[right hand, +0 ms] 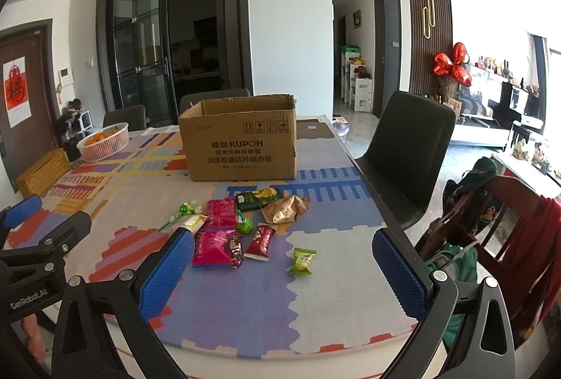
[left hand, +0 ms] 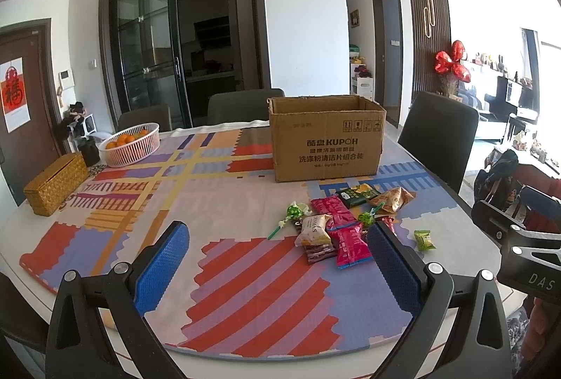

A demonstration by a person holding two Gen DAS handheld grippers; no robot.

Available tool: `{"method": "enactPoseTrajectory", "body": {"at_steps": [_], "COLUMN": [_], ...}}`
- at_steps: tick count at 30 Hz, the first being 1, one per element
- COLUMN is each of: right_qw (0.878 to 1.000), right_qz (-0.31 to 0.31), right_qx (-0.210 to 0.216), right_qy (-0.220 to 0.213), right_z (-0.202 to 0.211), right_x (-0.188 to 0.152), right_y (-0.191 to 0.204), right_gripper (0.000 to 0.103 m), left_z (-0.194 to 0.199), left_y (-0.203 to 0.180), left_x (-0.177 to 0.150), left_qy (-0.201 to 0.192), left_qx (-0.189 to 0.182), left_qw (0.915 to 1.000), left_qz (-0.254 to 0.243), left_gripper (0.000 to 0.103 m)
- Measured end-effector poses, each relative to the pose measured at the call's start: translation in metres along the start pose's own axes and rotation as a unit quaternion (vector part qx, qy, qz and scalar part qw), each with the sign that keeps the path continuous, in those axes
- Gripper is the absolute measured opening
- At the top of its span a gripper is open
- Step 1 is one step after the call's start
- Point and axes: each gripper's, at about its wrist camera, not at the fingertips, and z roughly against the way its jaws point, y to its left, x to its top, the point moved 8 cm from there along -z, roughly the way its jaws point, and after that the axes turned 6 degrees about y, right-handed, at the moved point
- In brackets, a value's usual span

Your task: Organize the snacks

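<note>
left claw (left hand: 277,259) released, blue pads wide apart, nothing between them, held above the near part of the desk (left hand: 245,196). right claw (right hand: 284,263) released too, pads spread, empty, above the desk's near right part; its black frame shows at the right edge of the left view.

snacks (left hand: 336,224) lie loose in a cluster on the patterned cloth (left hand: 224,291), ahead of both claws, between them and the box (left hand: 326,137). in the cluster: two pink packs (right hand: 215,231), one behind the other; a beige pack (left hand: 313,230) overlapping the near pink one; a dark brown pack under them; a red pack (right hand: 261,240) just right of the pink; two green lollipops (left hand: 292,212); a dark green pack (right hand: 259,198) at the far side, touching a crumpled tan bag (right hand: 285,209).

a small green pack (right hand: 302,260) lies alone, apart from the cluster on its right, nearest the right claw.

box is cardboard, open at top, upright, beyond the snacks; inside not visible.

far left of desk: white basket (left hand: 129,144) with oranges, woven box (left hand: 56,182) near it. dark chairs (right hand: 410,147) stand around the desk.
</note>
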Motion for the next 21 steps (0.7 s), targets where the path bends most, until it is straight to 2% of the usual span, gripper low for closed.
{"method": "enactPoseTrajectory", "body": {"at_steps": [21], "right_qw": [1.0], "right_qz": [0.002], "right_qx": [0.001], "right_qy": [0.008], "right_z": [-0.0048], "right_x": [-0.0021], "right_y": [-0.0015], "right_gripper": [0.102], "left_z": [-0.0054], "left_y": [-0.0018], "left_x": [0.0003], "left_qy": [0.008], "left_qx": [0.002], "left_qw": [1.0], "left_qz": [-0.005], "left_gripper": [0.103]}}
